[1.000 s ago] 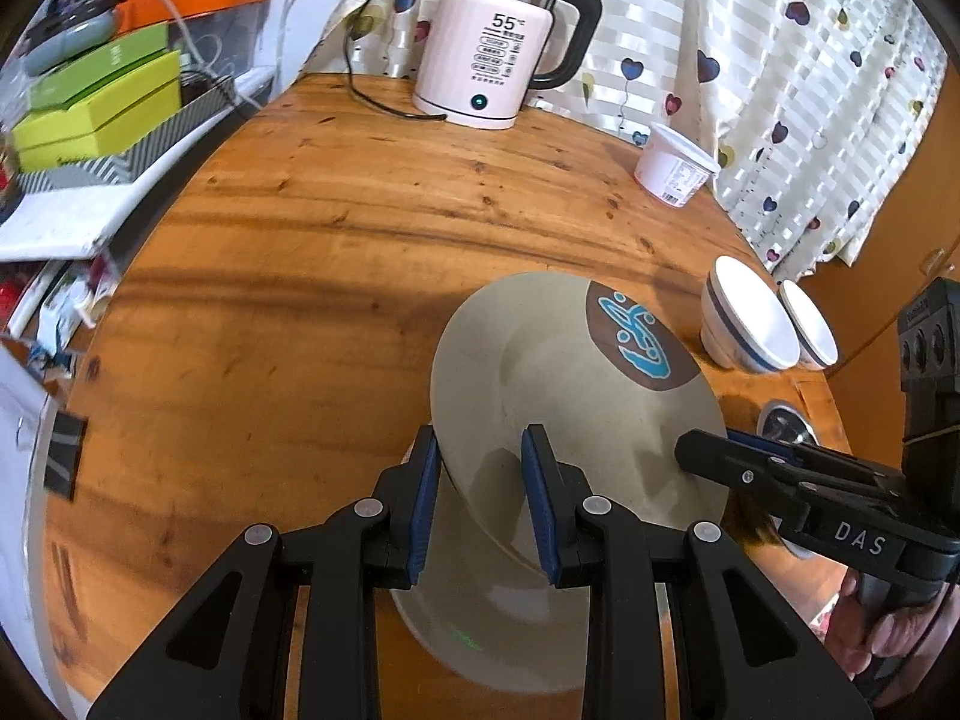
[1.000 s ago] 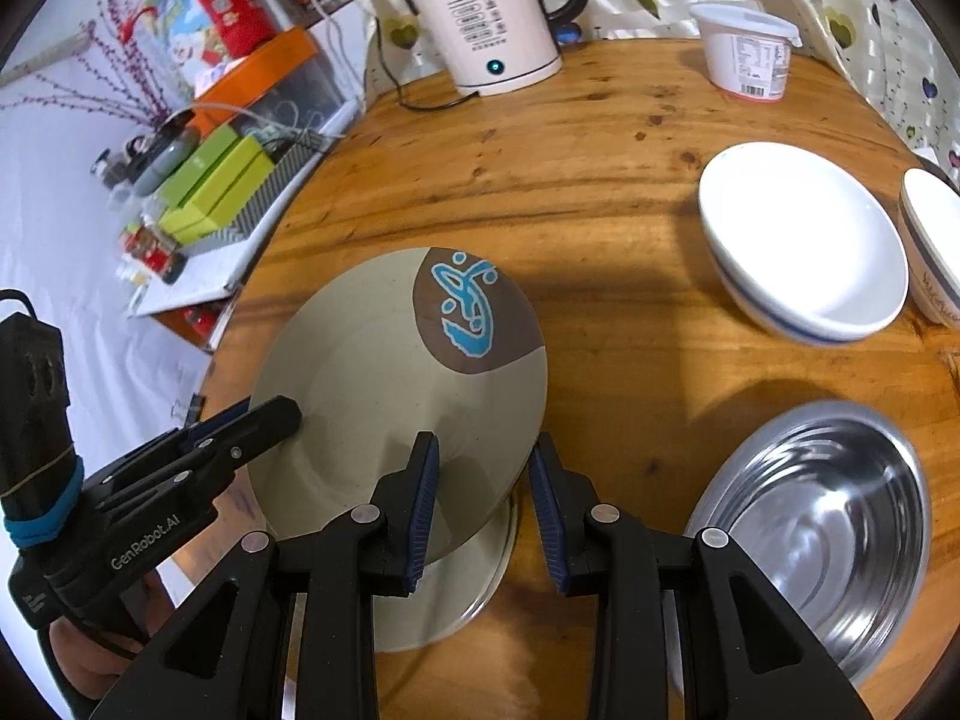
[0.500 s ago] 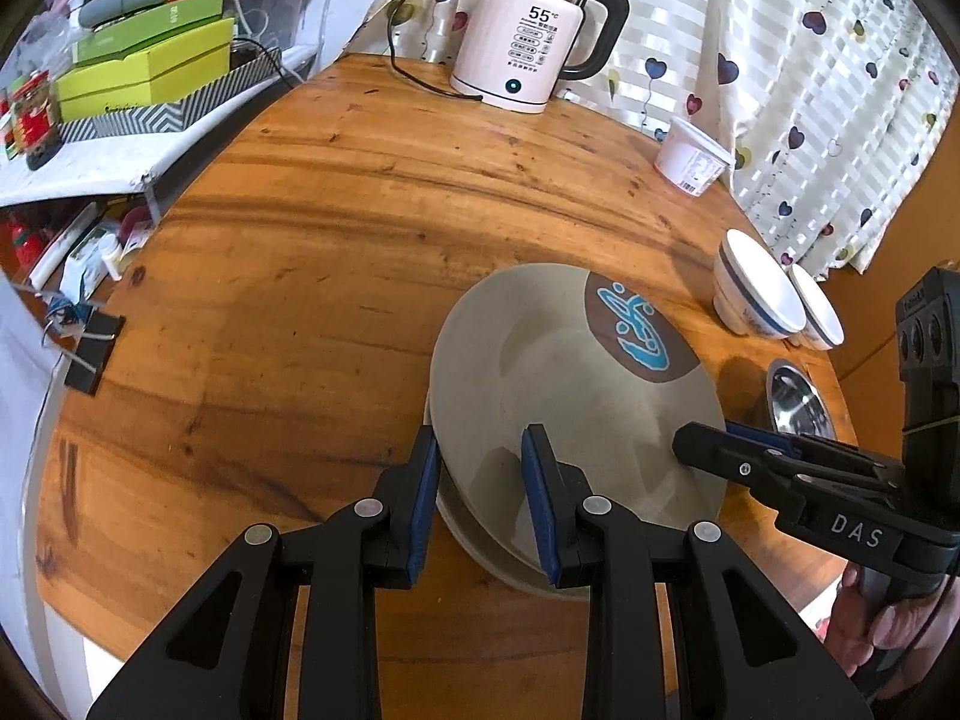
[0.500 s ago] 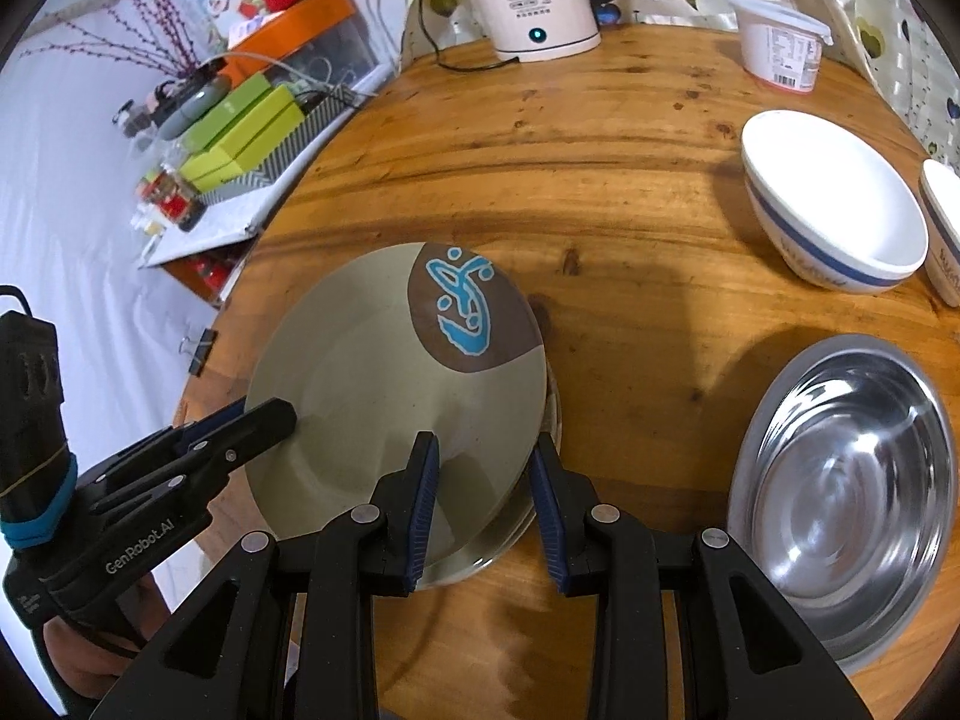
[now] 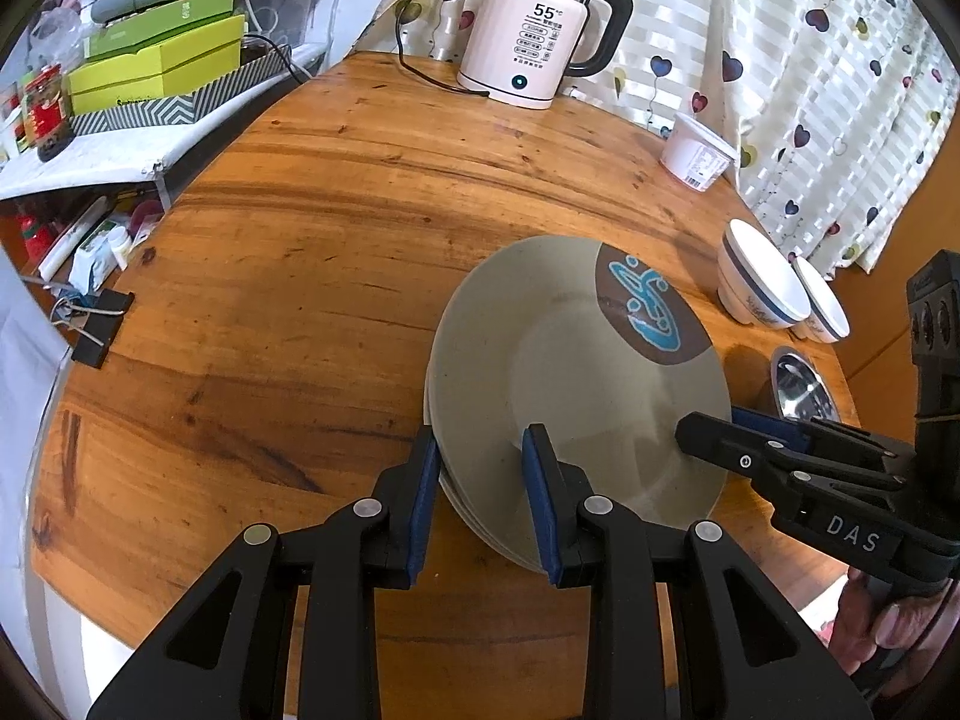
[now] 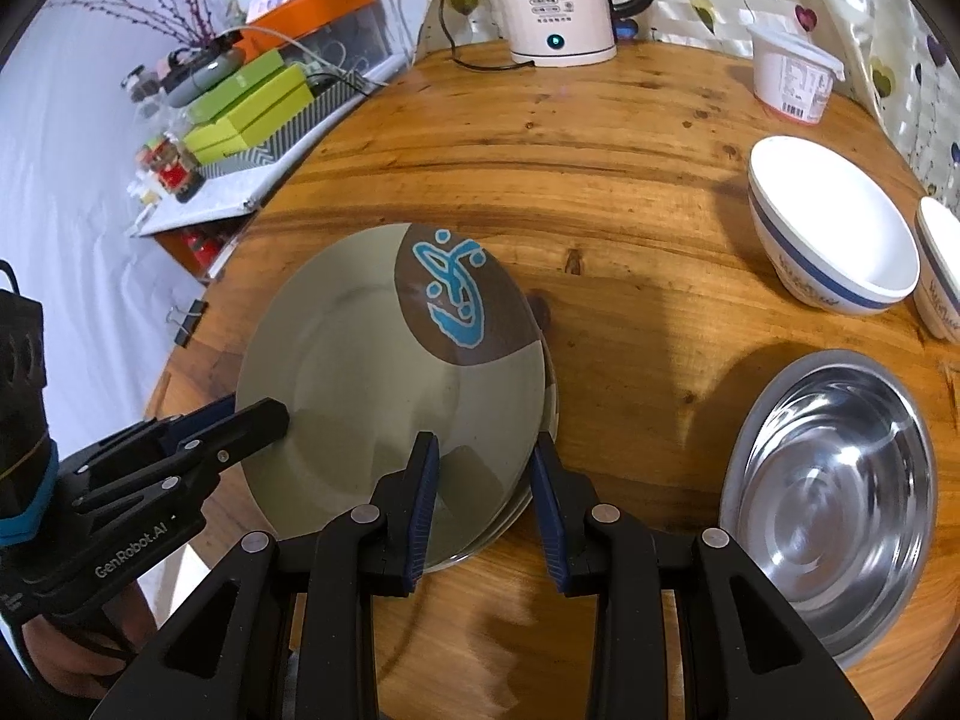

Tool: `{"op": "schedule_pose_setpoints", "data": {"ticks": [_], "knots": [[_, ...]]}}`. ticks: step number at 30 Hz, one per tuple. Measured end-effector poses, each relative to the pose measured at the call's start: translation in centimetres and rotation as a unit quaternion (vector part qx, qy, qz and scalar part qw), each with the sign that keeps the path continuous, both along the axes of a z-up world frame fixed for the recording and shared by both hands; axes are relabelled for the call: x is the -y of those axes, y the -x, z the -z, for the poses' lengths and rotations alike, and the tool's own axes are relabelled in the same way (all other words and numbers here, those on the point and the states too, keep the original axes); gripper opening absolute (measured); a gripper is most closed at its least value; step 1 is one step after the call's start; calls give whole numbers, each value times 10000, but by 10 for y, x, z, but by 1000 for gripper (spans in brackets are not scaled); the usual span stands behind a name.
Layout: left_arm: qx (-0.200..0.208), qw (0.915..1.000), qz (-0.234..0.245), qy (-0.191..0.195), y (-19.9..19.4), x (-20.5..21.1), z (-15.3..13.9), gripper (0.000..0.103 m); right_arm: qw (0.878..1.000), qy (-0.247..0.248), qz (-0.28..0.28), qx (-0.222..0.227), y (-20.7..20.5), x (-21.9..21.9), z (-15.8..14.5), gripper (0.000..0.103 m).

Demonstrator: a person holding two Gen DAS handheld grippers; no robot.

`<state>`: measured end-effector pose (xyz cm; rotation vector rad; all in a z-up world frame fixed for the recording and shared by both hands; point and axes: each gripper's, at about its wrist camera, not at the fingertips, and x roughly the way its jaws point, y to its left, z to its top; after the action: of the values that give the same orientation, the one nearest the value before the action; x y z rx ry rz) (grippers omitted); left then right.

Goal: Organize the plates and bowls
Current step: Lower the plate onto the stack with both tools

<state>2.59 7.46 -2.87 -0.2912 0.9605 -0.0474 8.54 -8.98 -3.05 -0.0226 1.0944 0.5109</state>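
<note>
A grey-green plate (image 5: 576, 372) with a brown patch and a blue fish motif lies on top of a second, similar plate (image 5: 480, 531) on the round wooden table (image 5: 300, 240). My left gripper (image 5: 483, 492) is shut on the top plate's near-left rim. My right gripper (image 6: 485, 498) is shut on that plate (image 6: 360, 372) at its near-right rim. Only the rim of the lower plate (image 6: 549, 384) shows. Each gripper appears in the other's view: the right gripper (image 5: 708, 444) and the left gripper (image 6: 264, 414).
Two white bowls with blue bands (image 6: 834, 228) (image 6: 939, 264) and a steel bowl (image 6: 834, 492) stand to the right of the plates. A kettle (image 5: 534, 42) and a white tub (image 5: 696, 150) are at the back. Boxes (image 5: 156, 72) sit on a shelf to the left.
The patterned plate, held in the air over the lower plate a second ago, has come down onto it. Both grippers sank with it and kept their grip.
</note>
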Motion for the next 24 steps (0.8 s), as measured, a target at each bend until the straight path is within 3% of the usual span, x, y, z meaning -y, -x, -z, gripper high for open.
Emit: {"op": "schedule_pose_setpoints", "data": {"ticks": [24], "knots": [[34,9998,-34,-217,-1,6,0,31,9992,330,-90,218,3,-8,3,39]]}}
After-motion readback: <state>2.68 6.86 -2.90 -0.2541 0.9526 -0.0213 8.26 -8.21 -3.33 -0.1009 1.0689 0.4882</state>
